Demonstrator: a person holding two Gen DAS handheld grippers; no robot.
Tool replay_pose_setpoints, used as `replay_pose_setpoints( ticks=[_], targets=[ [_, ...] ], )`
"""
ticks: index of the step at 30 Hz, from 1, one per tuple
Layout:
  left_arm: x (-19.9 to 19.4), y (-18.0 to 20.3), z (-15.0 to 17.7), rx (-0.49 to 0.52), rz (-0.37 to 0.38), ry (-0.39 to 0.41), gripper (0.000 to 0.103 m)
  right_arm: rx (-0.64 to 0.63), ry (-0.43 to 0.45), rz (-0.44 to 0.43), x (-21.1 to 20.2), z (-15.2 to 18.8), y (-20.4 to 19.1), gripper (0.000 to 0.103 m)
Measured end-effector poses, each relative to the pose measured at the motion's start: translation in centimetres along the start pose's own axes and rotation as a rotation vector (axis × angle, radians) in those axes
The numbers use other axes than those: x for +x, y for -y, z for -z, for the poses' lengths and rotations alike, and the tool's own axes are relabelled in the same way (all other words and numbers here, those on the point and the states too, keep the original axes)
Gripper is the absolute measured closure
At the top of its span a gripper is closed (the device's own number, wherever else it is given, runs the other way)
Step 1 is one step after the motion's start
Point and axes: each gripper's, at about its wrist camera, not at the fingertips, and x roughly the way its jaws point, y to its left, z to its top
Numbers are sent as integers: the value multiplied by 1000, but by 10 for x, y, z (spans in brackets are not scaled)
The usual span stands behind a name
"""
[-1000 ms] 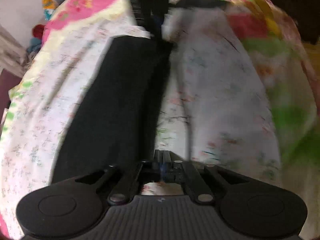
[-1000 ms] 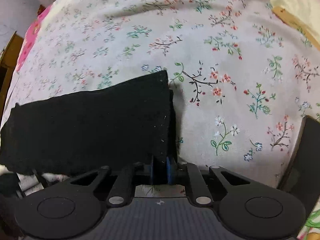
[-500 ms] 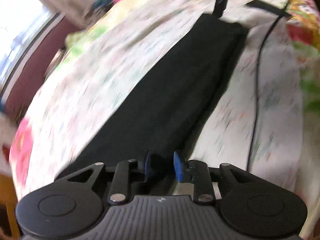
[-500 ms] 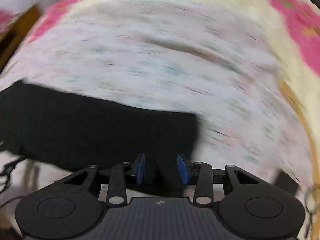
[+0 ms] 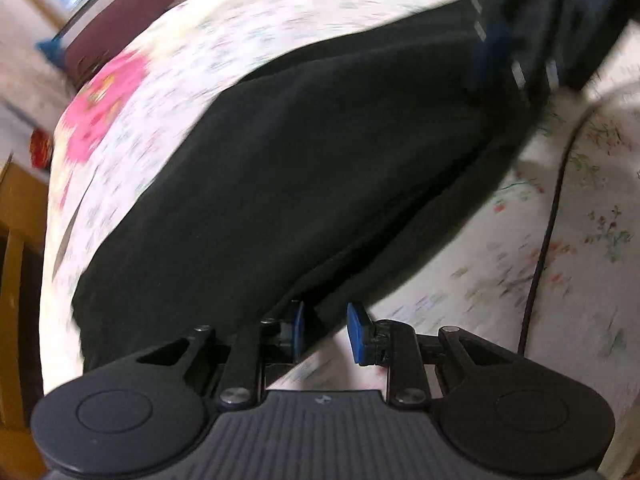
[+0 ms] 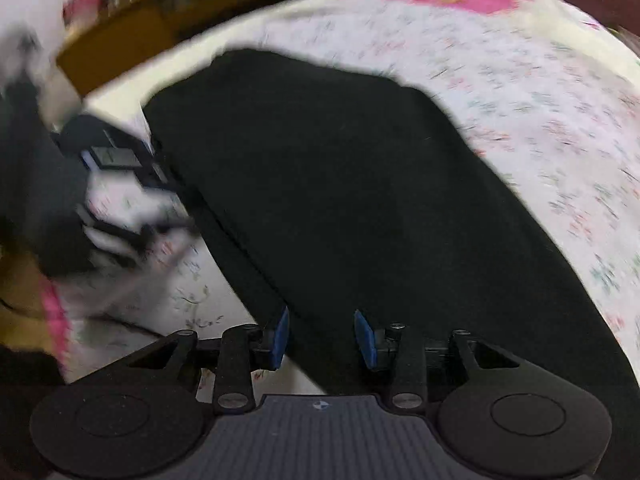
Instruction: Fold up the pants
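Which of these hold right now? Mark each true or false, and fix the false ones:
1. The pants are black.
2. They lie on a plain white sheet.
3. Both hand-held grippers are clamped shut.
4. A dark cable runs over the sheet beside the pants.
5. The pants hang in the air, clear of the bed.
1. True: the pants are black.
2. False: the sheet has a floral print with pink patches.
3. False: the left hand-held gripper and the right hand-held gripper both show a gap between their blue pads.
4. True: the cable lies on the sheet.
5. False: they lie spread on the bed.
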Motion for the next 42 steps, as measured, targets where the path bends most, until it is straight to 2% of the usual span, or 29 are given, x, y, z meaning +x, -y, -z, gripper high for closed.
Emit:
replay_pose_setpoints(
  ticks=[4, 8, 9, 11, 14, 18, 20, 22, 28, 29, 35, 37, 40, 42],
  targets=[
    [-6, -46, 24, -99, -31, 9, 66, -153, -74, 85, 24, -18, -23, 82],
    [-8, -90, 51, -227, -84, -19, 66, -201, -103, 118, 35, -28, -27, 82],
    [-7, -102, 63, -286, -86, -29, 66, -195, -105, 123, 36, -30, -29, 82],
    [-5, -122, 70, -428, -49, -46, 66, -181, -118, 128, 37, -32, -27, 82],
    [1, -147, 75, -620, 61, -45, 64, -176, -117, 126, 38, -40, -30, 82],
    [6, -169, 77, -735, 85, -28, 60, -173, -120, 120, 43, -52, -32, 82],
    [4, -175, 82, -793, 120, -28, 57, -168, -118, 119, 45, -52, -33, 82],
    [0, -180, 85, -826, 143, -38, 57, -166, -118, 121, 45, -54, -33, 82],
    [1, -192, 92, -887, 152, -35, 53, -171, -121, 130, 42, -49, -39, 81],
    [0, -193, 94, -895, 152, -32, 52, -171, -118, 131, 33, -36, -41, 81],
    [-12, -199, 97, -876, 141, -33, 45, -151, -108, 139, 31, -29, -42, 78],
    [-4, -205, 99, -924, 122, -49, 42, -149, -108, 142, 31, -28, -44, 78],
    [12, -213, 105, -1048, 171, -59, 41, -143, -103, 140, 32, -26, -43, 78],
    [26, -214, 102, -1078, 176, -83, 40, -145, -100, 143, 32, -24, -44, 78]
  ],
)
